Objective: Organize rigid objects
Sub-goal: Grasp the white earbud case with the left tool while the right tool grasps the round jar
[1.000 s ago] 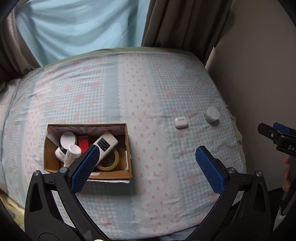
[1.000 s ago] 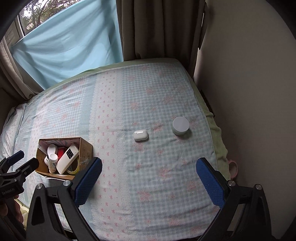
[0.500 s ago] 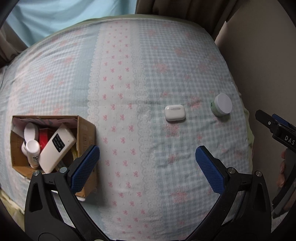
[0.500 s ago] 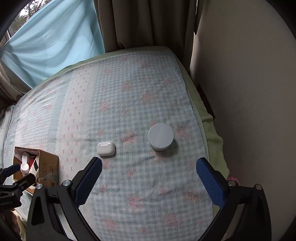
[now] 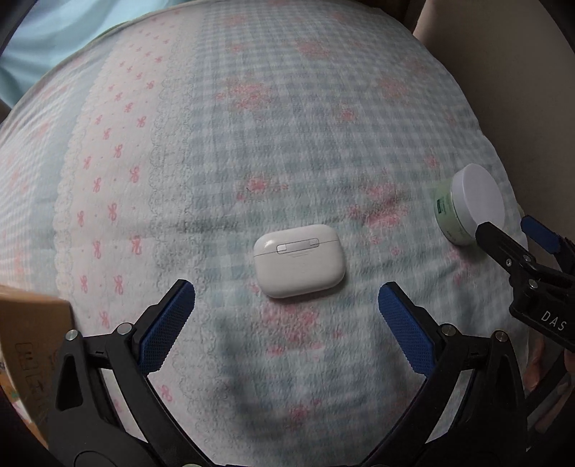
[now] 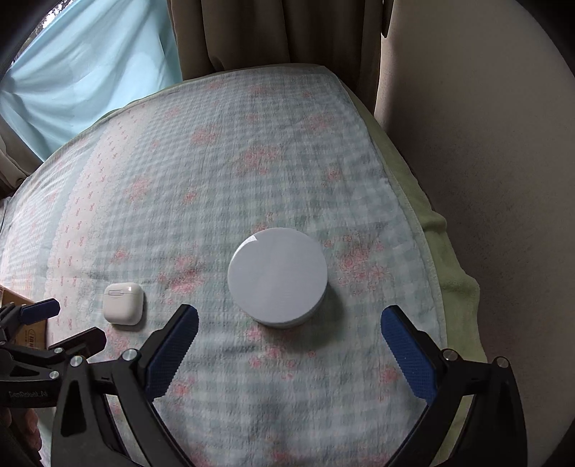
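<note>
A white earbuds case (image 5: 299,265) lies on the patterned blanket (image 5: 251,143), just beyond my open left gripper (image 5: 285,298) and between its blue pads. It also shows in the right wrist view (image 6: 123,303). A round jar with a white lid and green label (image 5: 469,208) stands on the blanket to the right. In the right wrist view the jar (image 6: 277,277) sits just beyond my open right gripper (image 6: 287,319), centred between the pads. Both grippers are empty.
A corner of the cardboard box (image 5: 32,345) shows at the left edge, also in the right wrist view (image 6: 25,328). The bed's right edge with a green sheet (image 6: 438,244) meets a beige wall (image 6: 485,143). Curtains (image 6: 251,32) hang behind the bed.
Both grippers have moved forward and down. The left one left the box and closed in on the earbuds case. The right one closed in on the jar. Both stayed open.
</note>
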